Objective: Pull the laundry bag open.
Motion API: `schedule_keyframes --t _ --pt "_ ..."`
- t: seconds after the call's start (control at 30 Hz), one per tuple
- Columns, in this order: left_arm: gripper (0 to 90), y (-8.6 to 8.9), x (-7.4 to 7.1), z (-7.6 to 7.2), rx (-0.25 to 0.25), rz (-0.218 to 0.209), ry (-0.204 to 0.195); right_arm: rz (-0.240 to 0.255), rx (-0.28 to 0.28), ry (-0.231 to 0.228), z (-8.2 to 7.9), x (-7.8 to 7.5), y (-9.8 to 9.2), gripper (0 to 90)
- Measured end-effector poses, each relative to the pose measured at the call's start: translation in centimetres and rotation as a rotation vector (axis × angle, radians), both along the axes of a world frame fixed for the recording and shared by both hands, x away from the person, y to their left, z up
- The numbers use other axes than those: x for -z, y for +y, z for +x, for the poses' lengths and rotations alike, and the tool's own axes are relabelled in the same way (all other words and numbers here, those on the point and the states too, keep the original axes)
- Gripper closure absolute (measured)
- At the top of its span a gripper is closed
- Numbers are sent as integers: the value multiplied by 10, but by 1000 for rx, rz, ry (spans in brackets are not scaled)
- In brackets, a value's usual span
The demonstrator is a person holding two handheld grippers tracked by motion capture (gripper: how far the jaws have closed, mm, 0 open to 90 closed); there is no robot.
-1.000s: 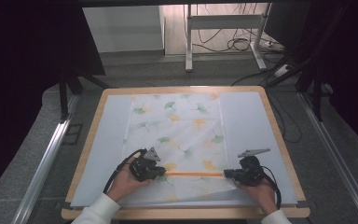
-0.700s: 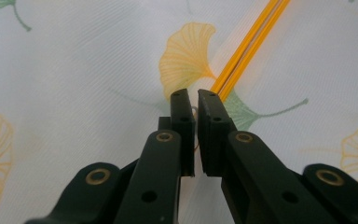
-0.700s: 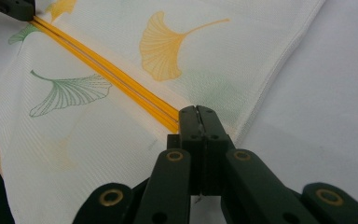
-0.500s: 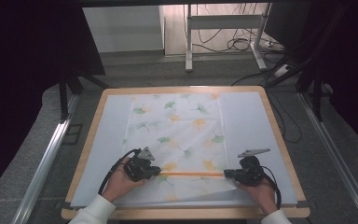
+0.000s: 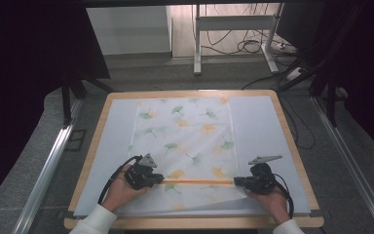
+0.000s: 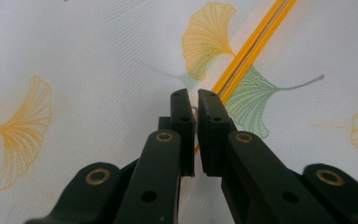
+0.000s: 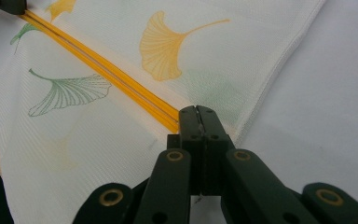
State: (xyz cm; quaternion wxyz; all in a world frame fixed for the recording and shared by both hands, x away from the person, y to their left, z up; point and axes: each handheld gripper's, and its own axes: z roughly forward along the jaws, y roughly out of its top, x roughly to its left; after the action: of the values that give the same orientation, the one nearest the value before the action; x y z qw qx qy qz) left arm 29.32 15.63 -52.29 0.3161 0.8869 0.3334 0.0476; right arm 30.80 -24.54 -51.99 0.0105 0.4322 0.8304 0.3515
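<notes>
The leaf-printed cloth (image 5: 185, 146) is spread along the surface's near edge. Its orange-striped hem (image 5: 197, 182) is pinched in closed jaws by the left gripper (image 5: 159, 179) and right gripper (image 5: 234, 181). Uneven pulling could slip one end free, skewing the fold.

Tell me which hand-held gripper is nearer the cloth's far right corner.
Right. The right hand-held gripper pinches the orange-striped fold at the ginkgo-print cloth's right edge, below that corner; the left hand-held gripper grips its opposite end.
</notes>
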Motion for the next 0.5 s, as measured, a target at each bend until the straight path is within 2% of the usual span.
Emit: schedule_keyframes --t 0.17,0.27,0.5 --pt "861 5 1 -1 -11 15 -2 0 -1 0 0 0 0 899" --pt "861 9 1 -2 -17 2 3 0 -1 -1 0 0 0 900" --pt "860 9 1 -3 -15 2 4 -1 -1 -1 0 0 0 899"
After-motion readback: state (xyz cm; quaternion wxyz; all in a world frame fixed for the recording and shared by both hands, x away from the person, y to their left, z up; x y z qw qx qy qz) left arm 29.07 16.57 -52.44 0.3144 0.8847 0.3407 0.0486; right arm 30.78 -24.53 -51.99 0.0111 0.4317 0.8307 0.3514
